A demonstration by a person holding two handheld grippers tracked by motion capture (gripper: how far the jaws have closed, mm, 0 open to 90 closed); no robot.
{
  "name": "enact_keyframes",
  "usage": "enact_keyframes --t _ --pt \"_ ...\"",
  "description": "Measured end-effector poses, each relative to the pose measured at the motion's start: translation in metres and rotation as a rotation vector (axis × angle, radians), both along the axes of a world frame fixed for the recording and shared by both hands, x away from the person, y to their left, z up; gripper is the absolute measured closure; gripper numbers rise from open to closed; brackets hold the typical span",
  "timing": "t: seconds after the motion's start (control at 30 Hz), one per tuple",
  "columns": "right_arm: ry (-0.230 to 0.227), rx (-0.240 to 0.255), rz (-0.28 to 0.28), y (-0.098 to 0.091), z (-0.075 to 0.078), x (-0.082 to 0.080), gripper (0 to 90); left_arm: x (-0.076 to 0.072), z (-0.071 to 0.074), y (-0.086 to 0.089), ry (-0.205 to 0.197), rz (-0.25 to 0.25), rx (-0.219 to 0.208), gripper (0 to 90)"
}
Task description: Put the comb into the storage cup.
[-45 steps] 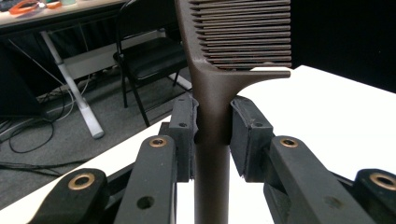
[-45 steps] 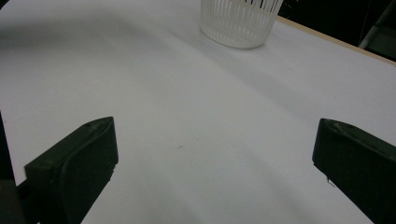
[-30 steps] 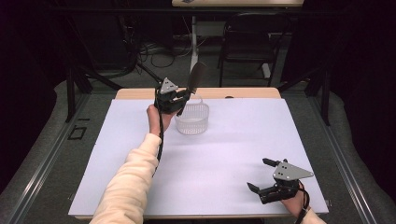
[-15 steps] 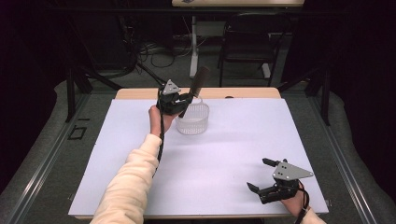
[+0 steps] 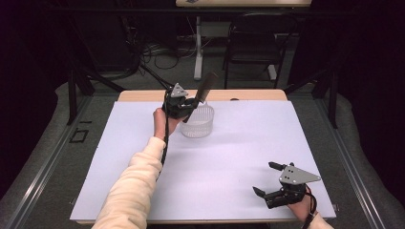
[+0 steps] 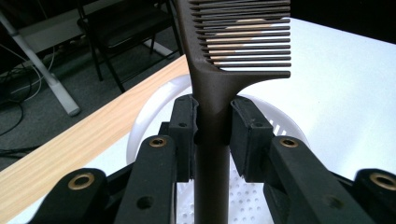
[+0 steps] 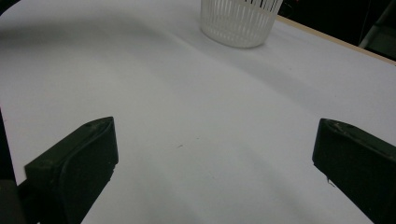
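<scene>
White-covered table, white slotted basket on it

Left tongs clamped, right tongs agape

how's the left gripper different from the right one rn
The left gripper is clamped on a dark comb; the right gripper stands wide open with nothing between its jaws. The left is raised above the white basket; the right sits low near the table's front edge. Both are black and hand-held.

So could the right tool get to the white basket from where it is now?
Probably yes: the right tool is open and empty, with bare white table up to the basket, though the comb hangs over it.
</scene>
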State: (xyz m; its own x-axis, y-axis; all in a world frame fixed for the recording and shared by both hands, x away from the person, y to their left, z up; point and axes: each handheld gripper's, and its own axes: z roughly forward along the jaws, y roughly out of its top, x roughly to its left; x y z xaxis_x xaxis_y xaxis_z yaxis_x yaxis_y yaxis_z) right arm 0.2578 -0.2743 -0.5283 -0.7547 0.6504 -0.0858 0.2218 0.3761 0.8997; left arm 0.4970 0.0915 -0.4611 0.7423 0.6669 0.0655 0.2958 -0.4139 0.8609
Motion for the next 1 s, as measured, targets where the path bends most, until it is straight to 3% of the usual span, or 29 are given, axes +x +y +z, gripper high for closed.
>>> enact_keyframes --t 1.0 --pt "0.001 0.001 -0.002 0.000 0.000 0.000 0.0 0.004 -0.018 -0.014 0.047 -0.082 0.090 71.7"
